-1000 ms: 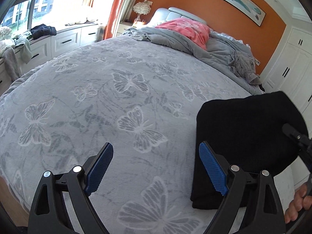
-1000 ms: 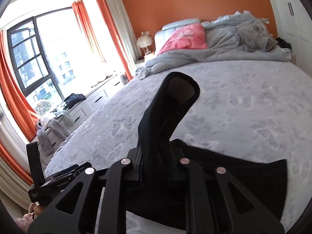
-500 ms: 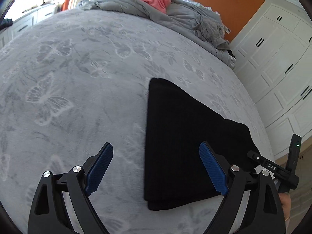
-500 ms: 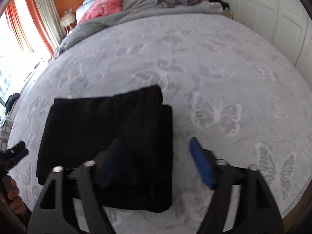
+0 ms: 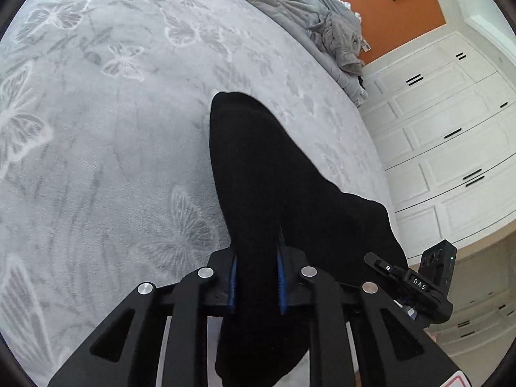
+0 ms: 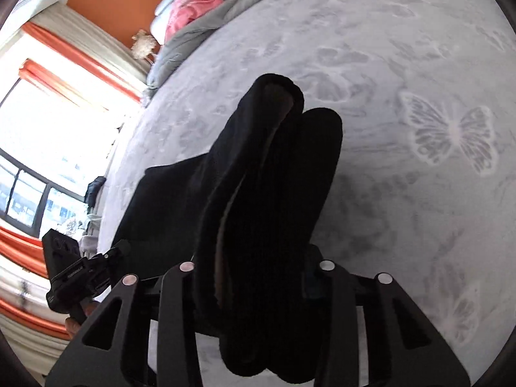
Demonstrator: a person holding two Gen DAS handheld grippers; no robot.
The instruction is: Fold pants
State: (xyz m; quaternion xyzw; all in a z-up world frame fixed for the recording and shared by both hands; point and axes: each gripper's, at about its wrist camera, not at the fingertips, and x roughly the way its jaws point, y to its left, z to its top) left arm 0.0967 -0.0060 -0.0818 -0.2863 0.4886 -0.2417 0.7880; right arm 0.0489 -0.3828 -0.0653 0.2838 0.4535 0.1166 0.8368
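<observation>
The left tongs are clenched on a thick fold of the black pants, the blue pads pressing the cloth from both sides and closing at this moment; the pants run up from between them and spread flat over the grey butterfly bedspread, near the edge of the bed that faces the white wardrobe; at the right of that view the other tool shows beside the cloth, its black body marked with letters. At the head of the bed lie a crumpled grey quilt and a pink pillow.

The right tongs stand wider, their jaws closing with a bulky bunch of the pants filling the gap between them; the fabric rises in two rolled layers past the fingers, and the pads are mostly hidden by it, so the cloth looks gripped; the rest of the pants lies on the bedspread toward the window with its orange curtains.
</observation>
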